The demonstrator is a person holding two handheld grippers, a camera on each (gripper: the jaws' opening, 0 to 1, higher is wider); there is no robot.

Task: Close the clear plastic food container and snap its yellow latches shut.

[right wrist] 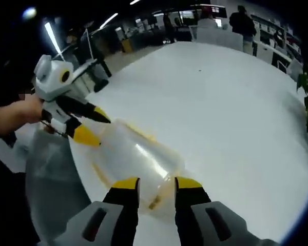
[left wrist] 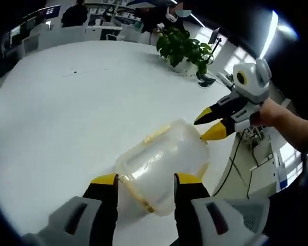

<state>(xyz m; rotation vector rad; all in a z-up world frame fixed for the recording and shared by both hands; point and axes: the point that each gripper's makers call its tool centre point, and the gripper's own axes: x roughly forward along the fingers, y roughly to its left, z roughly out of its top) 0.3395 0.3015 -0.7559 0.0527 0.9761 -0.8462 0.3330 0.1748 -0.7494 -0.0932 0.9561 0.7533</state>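
the clear plastic food box with yellow latches (left wrist: 161,164) sits near the edge of the round white table (left wrist: 66,113), and a hard push on a latch could slide it off. the left gripper (left wrist: 146,180) and the right gripper (right wrist: 156,185) are each open, one at each end of the box, holding nothing. it looks see-through and shiny, and i cannot tell if the lid is fully down.

White table (left wrist: 66,102) with container (left wrist: 161,164), potted plant (left wrist: 184,48)

No text, label, brand, number or sign can be read anywhere in either view.
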